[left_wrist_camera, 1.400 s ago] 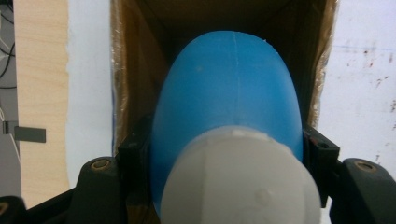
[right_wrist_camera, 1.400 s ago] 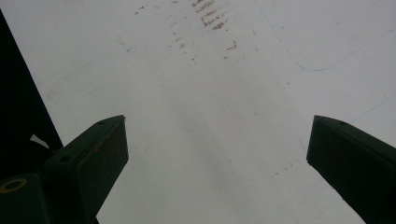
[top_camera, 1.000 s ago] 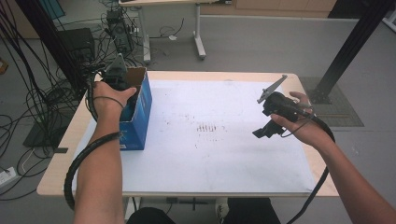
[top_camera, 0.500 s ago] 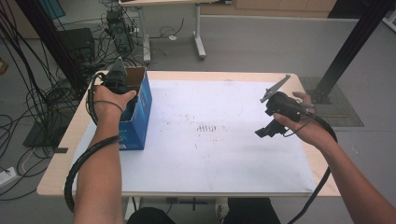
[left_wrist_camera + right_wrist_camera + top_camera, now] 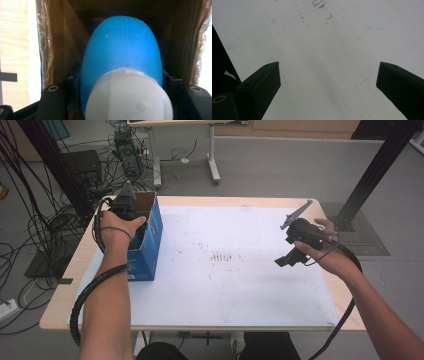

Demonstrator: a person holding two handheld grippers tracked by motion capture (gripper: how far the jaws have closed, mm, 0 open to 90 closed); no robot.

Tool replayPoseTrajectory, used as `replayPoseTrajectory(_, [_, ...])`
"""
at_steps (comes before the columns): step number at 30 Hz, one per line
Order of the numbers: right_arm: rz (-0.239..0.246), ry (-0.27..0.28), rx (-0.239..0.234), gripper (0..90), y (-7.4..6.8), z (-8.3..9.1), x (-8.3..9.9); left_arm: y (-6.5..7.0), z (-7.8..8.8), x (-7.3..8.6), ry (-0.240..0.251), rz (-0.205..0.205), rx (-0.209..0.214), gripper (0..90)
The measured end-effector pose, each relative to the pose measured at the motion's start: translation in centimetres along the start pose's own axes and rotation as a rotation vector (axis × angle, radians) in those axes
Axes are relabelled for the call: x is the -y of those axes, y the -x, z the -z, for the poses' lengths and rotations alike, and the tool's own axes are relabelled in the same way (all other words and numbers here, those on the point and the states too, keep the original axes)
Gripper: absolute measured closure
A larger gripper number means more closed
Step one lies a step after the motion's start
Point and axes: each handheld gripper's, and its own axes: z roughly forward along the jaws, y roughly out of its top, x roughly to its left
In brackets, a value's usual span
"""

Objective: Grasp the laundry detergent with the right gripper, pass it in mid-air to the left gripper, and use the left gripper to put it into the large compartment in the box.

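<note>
Over the last second little shifts: at the frame's left, the left gripper [image 5: 131,212] keeps its fingers clamped on the blue bottle [image 5: 122,57] inside the box [image 5: 150,237], ready to lift; the right gripper [image 5: 328,82] hovers wide open over the tabletop [image 5: 240,285].

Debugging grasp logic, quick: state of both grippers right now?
Left gripper: closed on the blue bottle, inside the cardboard box.
Right gripper: open, empty, above the white table sheet.
</note>
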Motion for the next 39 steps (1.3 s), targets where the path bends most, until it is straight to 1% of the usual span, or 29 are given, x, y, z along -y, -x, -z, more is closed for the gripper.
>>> replayPoseTrajectory(3, [-0.004, 0.0, -0.001, 5.5, 0.02, -0.07, -0.04, -0.06, -0.01, 0.01, 0.002, 0.001, 0.003, 36.6])
replayPoseTrajectory(7, [0.002, 0.0, 0.001, 5.5, 0.08, -0.04, -0.12, -0.14, -0.02, 0.01, -0.001, 0.005, 0.01, 36.5])
replayPoseTrajectory(18, [0.0, 0.003, 0.013, 5.5, 0.09, 0.46, -0.12, -0.11, -0.08, -0.01, 0.0, 0.006, 0.016, 36.5])
replayPoseTrajectory(39, [0.0, 0.001, 0.014, 5.5, 0.06, 0.54, -0.15, -0.19, -0.31, -0.02, 0.001, 0.013, 0.036, 36.4])
